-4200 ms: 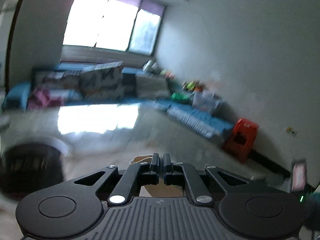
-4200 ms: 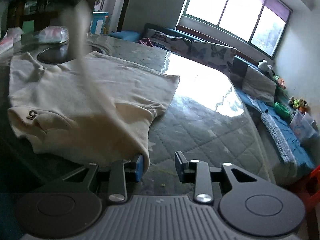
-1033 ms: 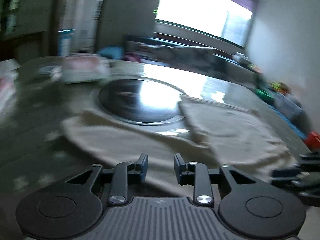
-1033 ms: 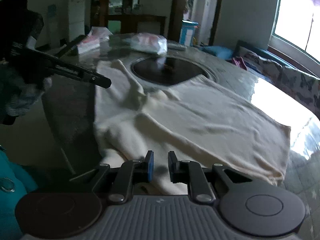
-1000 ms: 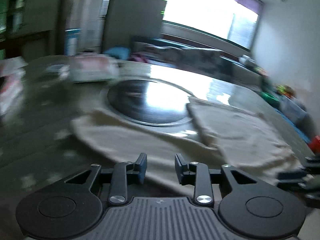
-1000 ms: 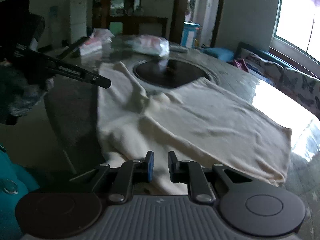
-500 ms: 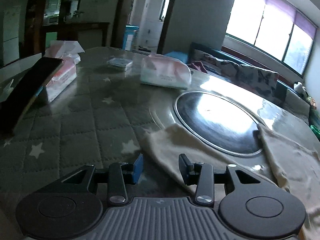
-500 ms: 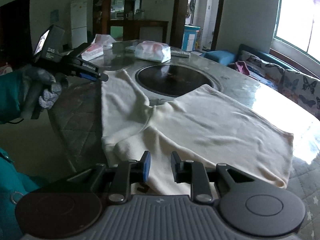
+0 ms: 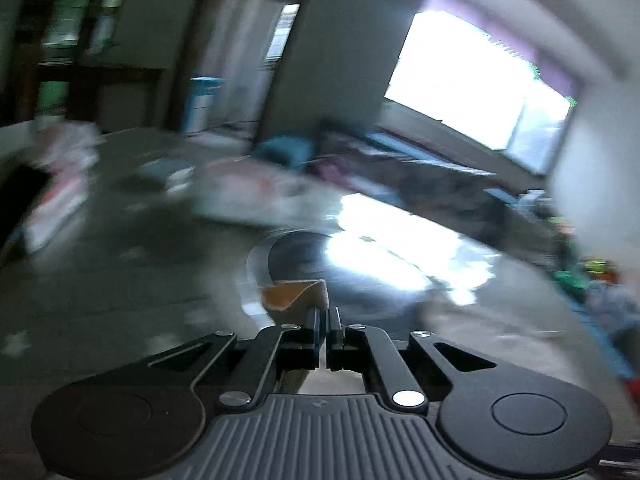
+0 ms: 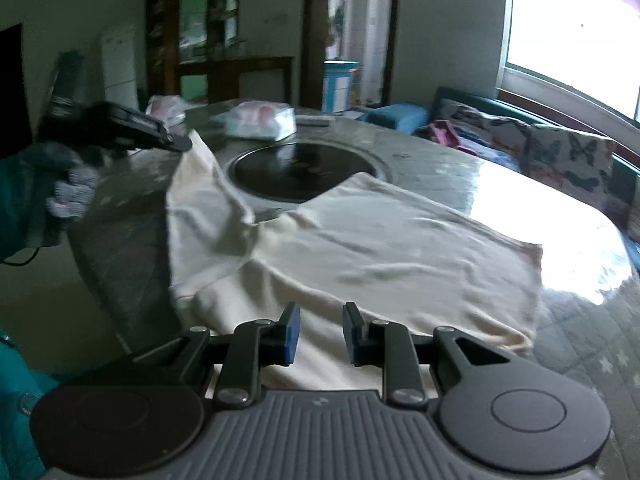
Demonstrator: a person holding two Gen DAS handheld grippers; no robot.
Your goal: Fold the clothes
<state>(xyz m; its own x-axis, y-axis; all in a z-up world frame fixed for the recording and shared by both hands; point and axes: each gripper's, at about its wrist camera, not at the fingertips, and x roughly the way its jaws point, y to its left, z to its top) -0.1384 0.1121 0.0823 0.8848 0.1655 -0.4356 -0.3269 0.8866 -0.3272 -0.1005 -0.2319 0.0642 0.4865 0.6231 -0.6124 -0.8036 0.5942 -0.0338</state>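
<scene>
Right in front of the right tool (image 10: 318, 332) lies the cream T-shirt (image 10: 360, 256), spread on the round desk (image 10: 460, 164). This tool's two blue pads stand a little apart, above the near part of the shirt. They hold nothing, and no cloth is between them.

A bit farther off, and to the left of the right tool, the left tool (image 10: 182, 144) is shut tight on the tip of the shirt's sleeve (image 10: 196, 176). A gloved hand (image 10: 68, 188) holds that tool. The sleeve hangs from it in a stretched peak, up off the desk. In the left tool's own view (image 9: 325, 316), a small fold of cream cloth (image 9: 294, 294) sticks out past its closed fingers. That view is very blurry.

I think the step is folding the sleeve in. Next, the left tool should carry the sleeve tip over onto the body of the shirt, then let go. The right tool could press on the near part, so the shirt does not slide.

The near edge of the desk is close below the shirt, so a pull that way could drag the shirt off. Beyond the shirt is the dark round plate (image 10: 304, 176) in the middle of the desk, partly under the cloth. Past that sits a pack of tissues (image 10: 260, 120), well clear of the shirt. To the right of the right tool the desk is shiny, with lots of room.
</scene>
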